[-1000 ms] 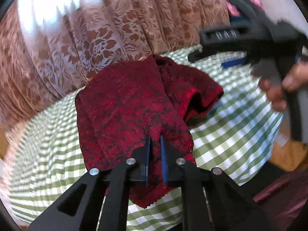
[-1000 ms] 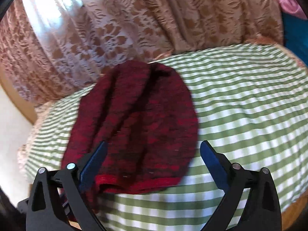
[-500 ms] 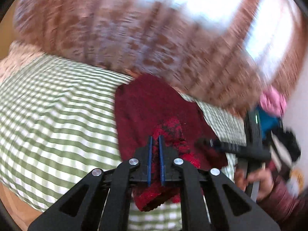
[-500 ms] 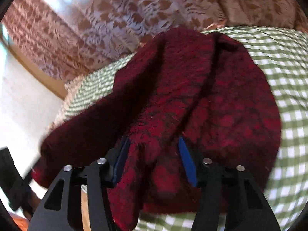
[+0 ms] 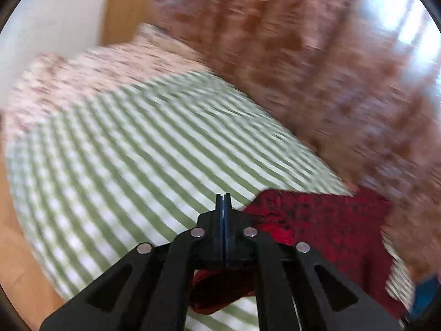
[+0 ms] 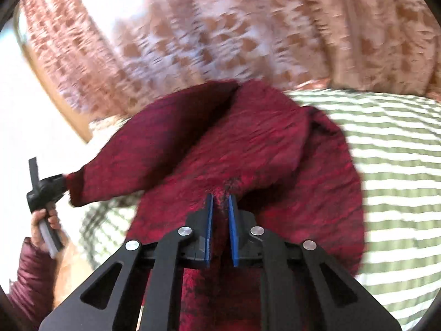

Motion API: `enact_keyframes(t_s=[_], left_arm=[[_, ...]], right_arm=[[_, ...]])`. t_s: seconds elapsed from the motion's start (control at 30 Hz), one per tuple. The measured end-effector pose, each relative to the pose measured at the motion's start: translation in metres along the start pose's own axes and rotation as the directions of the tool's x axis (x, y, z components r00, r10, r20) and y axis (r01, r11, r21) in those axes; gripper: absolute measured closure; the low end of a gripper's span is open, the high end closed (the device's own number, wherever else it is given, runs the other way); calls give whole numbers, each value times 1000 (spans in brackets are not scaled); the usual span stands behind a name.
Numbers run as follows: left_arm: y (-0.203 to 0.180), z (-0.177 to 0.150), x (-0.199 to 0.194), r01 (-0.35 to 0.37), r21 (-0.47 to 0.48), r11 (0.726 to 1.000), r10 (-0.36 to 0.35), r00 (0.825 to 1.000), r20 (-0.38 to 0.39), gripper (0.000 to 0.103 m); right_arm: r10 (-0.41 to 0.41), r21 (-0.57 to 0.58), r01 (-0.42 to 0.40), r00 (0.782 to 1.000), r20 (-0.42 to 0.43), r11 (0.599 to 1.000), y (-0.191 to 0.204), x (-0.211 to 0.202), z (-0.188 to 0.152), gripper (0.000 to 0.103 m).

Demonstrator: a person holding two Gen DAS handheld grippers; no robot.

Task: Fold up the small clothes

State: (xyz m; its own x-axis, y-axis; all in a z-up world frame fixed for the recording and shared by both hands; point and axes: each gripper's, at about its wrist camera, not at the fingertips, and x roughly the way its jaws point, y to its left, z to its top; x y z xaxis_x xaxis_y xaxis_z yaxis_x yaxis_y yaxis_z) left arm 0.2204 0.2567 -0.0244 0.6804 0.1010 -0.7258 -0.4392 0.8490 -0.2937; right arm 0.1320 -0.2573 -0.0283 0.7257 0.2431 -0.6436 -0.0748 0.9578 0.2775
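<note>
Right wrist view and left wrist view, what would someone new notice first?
A dark red garment fills the middle of the right wrist view, stretched above a green checked cloth between two grippers. The right gripper pinches a bunch of it at bottom centre, and the left gripper holds a corner at the far left. Behind hangs a brown patterned curtain.

This is a room in a home, most likely a bedroom or living room. A soft surface spread with a green-and-white checked cloth (image 5: 132, 149) fills the foreground, with a pink flowered cover (image 5: 91, 66) showing past its edge. Behind it hang brown floral lace curtains (image 6: 248, 27) with daylight coming through. A strip of wooden trim (image 5: 124, 8) runs up a pale wall (image 5: 60, 11).
</note>
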Motion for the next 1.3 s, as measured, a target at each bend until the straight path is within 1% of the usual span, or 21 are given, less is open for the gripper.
enact_keyframes(t_s=[0.07,0.17,0.23,0.33,0.37,0.47,0.53,0.57,0.67,0.73,0.77,0.8,0.87,0.9,0.93,1.0,1.07,1.1,1.17,1.23,1.3], left_arm=[[4,14,6,-111,-19,994,111,993,24,103],[0,19,1,-115,1,993,115,992,48,103],[-9,7,-8,-33,59,998,31,999,40,97],[-30,-31,-19,128,163,978,-122,992,-45,73],[-40,-52,-20,198,193,961,-183,979,-95,67],[-61,-104,-20,319,247,915,-264,936,-233,65],[-70,-131,-21,395,226,890,-314,893,-322,61],[-74,-142,-20,427,210,879,-337,870,-359,60],[-87,-176,-26,491,183,852,-378,819,-432,51],[-94,-189,-27,506,171,845,-385,800,-460,48],[-97,-194,-29,510,174,842,-385,795,-468,48],[-104,-199,-28,512,184,839,-380,793,-476,50],[-112,-204,-26,516,209,831,-368,791,-489,50],[-113,-209,-28,519,217,827,-367,789,-493,54],[-116,-211,-29,522,227,822,-364,789,-495,57],[-121,-213,-26,516,249,819,-351,795,-495,70],[-122,-215,-24,520,254,816,-349,792,-501,76],[-124,-215,-23,521,261,813,-348,794,-499,77],[-127,-217,-25,522,284,804,-345,799,-492,81],[-129,-216,-27,523,303,797,-341,803,-488,83],[-132,-214,-30,527,314,789,-347,806,-480,84]], right_arm=[[-40,36,40,999,10,999,-21,-5,7,96],[-136,94,132,990,35,987,-60,-12,18,97],[-194,126,187,980,41,974,-81,-15,24,103],[-292,140,284,956,41,949,-111,-14,40,103],[-342,136,335,939,33,932,-121,-10,45,103],[-476,140,470,880,9,872,-155,2,63,103],[-597,109,593,802,2,798,-175,12,78,103],[-623,108,619,783,-5,778,-183,15,82,103],[-733,118,728,680,1,675,-213,13,97,103],[-764,155,753,644,24,639,-230,2,107,103],[-767,184,751,641,27,634,-234,-8,110,103],[-758,198,739,651,37,644,-234,-16,110,103],[-717,175,698,691,90,695,-219,-33,107,78],[-680,155,663,724,115,732,-207,-43,101,46],[-630,138,615,764,139,777,-194,-56,91,25],[-530,87,523,827,186,848,-168,-74,70,25],[-439,40,438,884,160,898,-138,-84,43,25],[-330,37,328,936,125,944,-124,-89,23,25],[-156,36,155,987,35,987,-106,-87,-9,28],[-59,81,64,996,-64,995,-96,-74,-39,30],[-19,158,43,988,-150,987,-98,-52,-65,34]])
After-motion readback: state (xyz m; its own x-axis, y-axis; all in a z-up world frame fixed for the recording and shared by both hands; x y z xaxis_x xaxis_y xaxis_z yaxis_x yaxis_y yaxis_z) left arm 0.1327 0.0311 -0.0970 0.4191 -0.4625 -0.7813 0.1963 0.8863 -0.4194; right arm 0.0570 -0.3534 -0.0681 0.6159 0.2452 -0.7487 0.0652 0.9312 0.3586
